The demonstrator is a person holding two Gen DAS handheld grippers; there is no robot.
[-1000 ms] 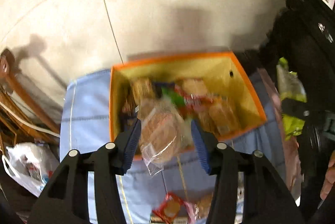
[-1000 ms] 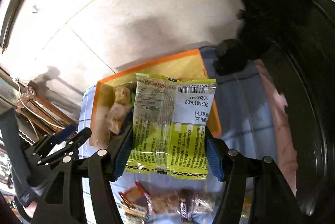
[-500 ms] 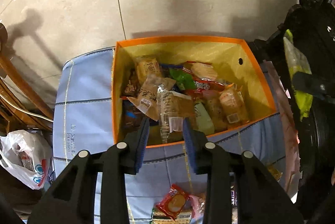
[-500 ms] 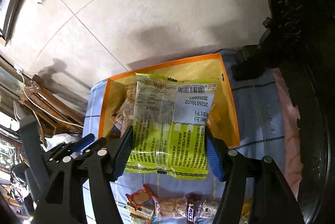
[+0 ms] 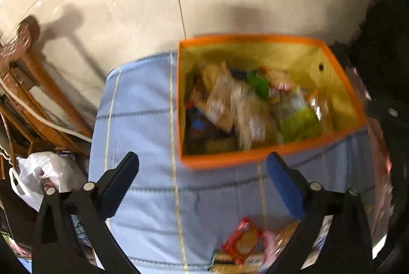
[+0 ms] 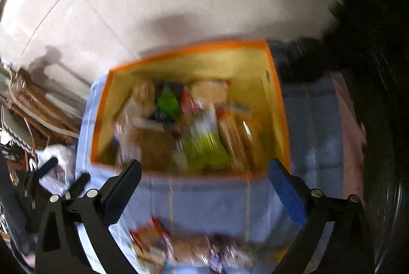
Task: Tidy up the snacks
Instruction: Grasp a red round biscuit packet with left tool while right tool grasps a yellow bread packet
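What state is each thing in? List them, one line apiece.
Left claw: jaws opening, nothing between them.
Right claw: jaws opening, nothing between them.
Orange box: open-topped, part-filled with snack packets.
Yellow-green packet: lying in the box, held by neither claw.
Red packet: outside the box, on the blue cloth.
White plastic bag: crumpled, beside the cloth.

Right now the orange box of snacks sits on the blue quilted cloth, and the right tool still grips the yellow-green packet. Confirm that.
Not quite. The right tool grips nothing: the right wrist view shows its jaws opening with no packet between them. The yellow-green packet lies inside the orange box, which does sit on the blue quilted cloth.
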